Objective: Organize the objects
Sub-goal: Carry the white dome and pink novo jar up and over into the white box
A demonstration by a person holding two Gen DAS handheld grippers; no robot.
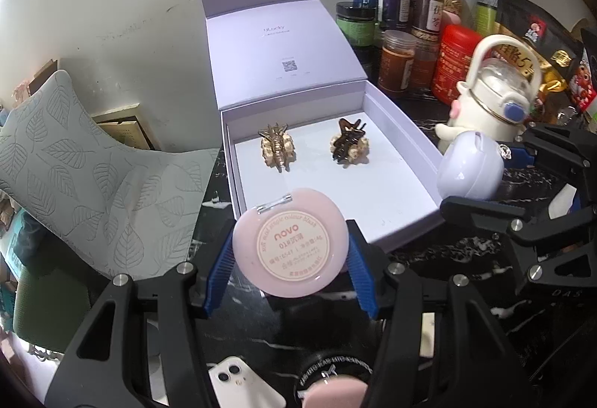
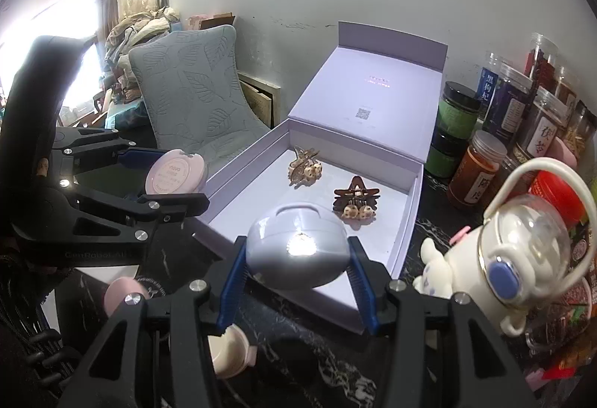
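both hands are carrying something toward the open white cardboard gift box [image 1: 406, 161], whose hinged lid stands up against the wall. the left gripper [image 1: 291, 258] has its blue ribbed fingers [image 1: 218, 270] pinched on the rim of a round pale pink plastic compact with a printed label [image 1: 291, 242], held just short of the box's near wall. the right gripper [image 2: 296, 270] is clamped about as tight as it goes on a rounded lilac case with a small shiny charm on its front [image 2: 298, 245], hanging over the near end of the box.

inside the box, two hair claw clips already lie side by side toward the back: a gold one with pale beads [image 1: 278, 146] and a dark brown star-shaped one [image 1: 349, 143]. the front of the white floor looks bare, so that seems the place to aim for.

to do this well i'd bring each piece clear over the wall, lower it until it nearly meets the floor, then let go, rather than dropping it. keeping the two grippers apart matters, since they sit close together. the pink compact is glossy and held only by its edge, so a tilt could let it slip. the cream bear-shaped bottle with a loop handle [image 2: 522, 243] stands near the right side, so i'd watch it.
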